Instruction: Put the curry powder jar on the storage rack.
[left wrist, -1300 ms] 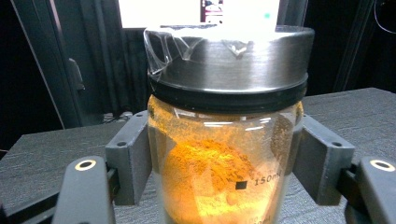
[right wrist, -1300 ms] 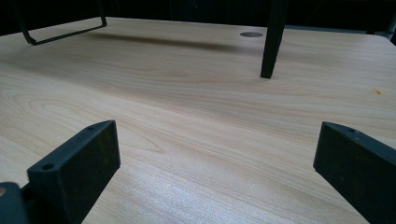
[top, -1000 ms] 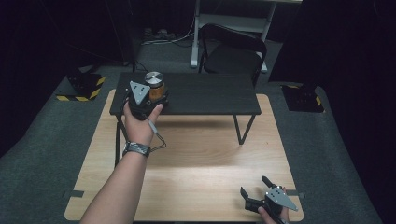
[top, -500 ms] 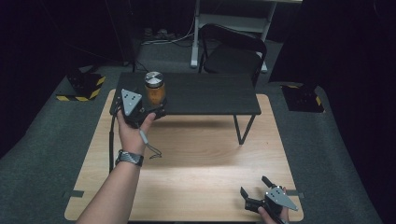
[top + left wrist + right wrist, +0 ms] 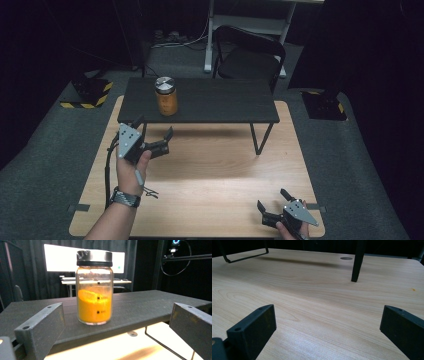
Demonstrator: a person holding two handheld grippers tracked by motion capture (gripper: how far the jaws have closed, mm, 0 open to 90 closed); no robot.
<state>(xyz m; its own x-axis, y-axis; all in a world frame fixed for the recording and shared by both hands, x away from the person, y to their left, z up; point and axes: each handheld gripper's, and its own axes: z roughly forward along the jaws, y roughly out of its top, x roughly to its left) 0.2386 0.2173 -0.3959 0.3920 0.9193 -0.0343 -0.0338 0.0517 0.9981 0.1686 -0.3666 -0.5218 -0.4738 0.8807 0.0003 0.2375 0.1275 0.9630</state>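
High view: glass jar [image 5: 166,96] stands upright near the black shelf's [image 5: 215,102] left edge. Left gripper [image 5: 154,138] and right gripper [image 5: 274,207] both gape empty. A careless nudge could tip it.

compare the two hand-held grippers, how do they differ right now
The left hand-held gripper is held up near the black bench, aimed at the jar; the right hand-held gripper sits low at the wooden table's near edge, facing bare wood. Both have their jaws open and hold nothing.
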